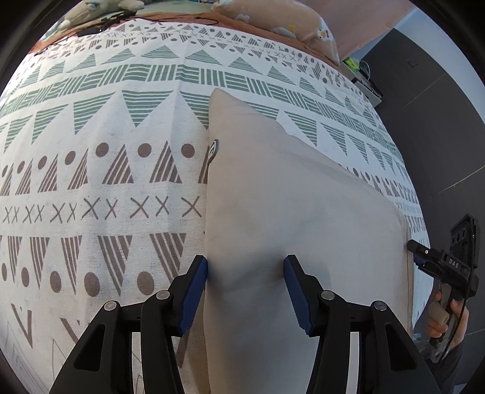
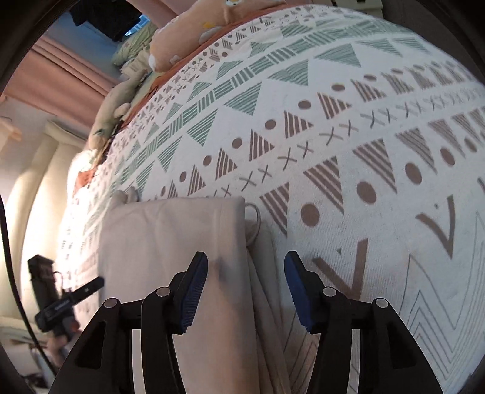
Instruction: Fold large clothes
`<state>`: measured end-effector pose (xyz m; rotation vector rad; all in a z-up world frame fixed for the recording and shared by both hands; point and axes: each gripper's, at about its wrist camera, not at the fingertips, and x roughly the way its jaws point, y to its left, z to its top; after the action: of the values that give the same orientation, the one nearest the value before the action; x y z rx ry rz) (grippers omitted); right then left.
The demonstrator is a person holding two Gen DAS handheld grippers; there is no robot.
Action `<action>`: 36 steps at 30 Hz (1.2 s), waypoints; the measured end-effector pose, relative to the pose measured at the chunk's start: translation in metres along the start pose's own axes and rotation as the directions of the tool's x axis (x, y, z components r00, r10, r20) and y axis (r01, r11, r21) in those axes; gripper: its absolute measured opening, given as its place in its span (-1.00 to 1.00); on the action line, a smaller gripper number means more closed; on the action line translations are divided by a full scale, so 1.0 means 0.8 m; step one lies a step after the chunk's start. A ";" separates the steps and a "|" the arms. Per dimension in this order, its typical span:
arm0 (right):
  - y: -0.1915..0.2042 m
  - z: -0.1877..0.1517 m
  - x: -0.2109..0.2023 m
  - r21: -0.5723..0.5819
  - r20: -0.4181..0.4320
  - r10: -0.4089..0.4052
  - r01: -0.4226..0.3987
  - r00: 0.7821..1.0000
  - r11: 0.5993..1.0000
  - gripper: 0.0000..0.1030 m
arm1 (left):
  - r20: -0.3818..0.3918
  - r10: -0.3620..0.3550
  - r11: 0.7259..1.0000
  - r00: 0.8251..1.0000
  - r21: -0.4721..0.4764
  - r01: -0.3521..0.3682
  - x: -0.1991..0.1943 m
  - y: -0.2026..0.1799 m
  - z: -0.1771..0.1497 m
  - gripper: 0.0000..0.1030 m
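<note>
A folded beige cloth garment (image 1: 291, 218) lies flat on a bed covered by a white sheet printed with green and brown triangles, dots and crosses (image 1: 100, 169). The left claw (image 1: 245, 274) is spread wide with nothing between its blue-padded fingers (image 1: 194, 297), poised over the garment's near left edge. In the right wrist view the right claw (image 2: 245, 271) is likewise wide open and holds nothing, straddling the garment's folded edge, where a white drawcord loop (image 2: 254, 224) pokes out onto the sheet. A peach-coloured pillow (image 1: 285, 21) and a pale green soft toy (image 2: 112, 112) sit along the bed's far end.
</note>
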<state>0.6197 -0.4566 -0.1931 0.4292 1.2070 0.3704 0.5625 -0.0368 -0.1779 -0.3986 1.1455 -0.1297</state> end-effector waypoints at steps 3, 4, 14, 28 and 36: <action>-0.007 -0.009 0.011 0.005 -0.059 0.045 -0.045 0.997 0.999 0.03 | 0.001 -0.005 1.000 1.000 0.001 0.005 0.001 0.001 0.001 0.05; -0.009 -0.012 0.016 0.007 -0.078 0.056 -0.056 0.995 0.998 0.03 | 0.001 -0.008 1.000 1.000 0.000 0.008 0.001 0.001 0.001 0.05; -0.017 0.001 0.056 0.062 -0.137 0.264 -0.258 0.955 0.964 0.15 | 0.012 -0.015 0.999 1.000 -0.042 0.016 0.009 0.011 0.007 0.05; 0.036 0.002 0.049 -0.061 -0.096 0.151 -0.157 0.984 0.986 -0.59 | 0.018 0.059 0.998 0.998 -0.032 -0.058 0.019 -0.008 0.021 -0.45; 0.089 -0.021 -0.009 -0.138 0.039 0.061 -0.055 0.997 0.989 -0.67 | 0.136 0.070 0.998 0.988 -0.006 -0.070 -0.054 -0.033 0.002 -0.66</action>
<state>0.5984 -0.3973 -0.1561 0.3521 1.1208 0.4890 0.5486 -0.0475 -0.1303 -0.3624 1.0239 -0.0401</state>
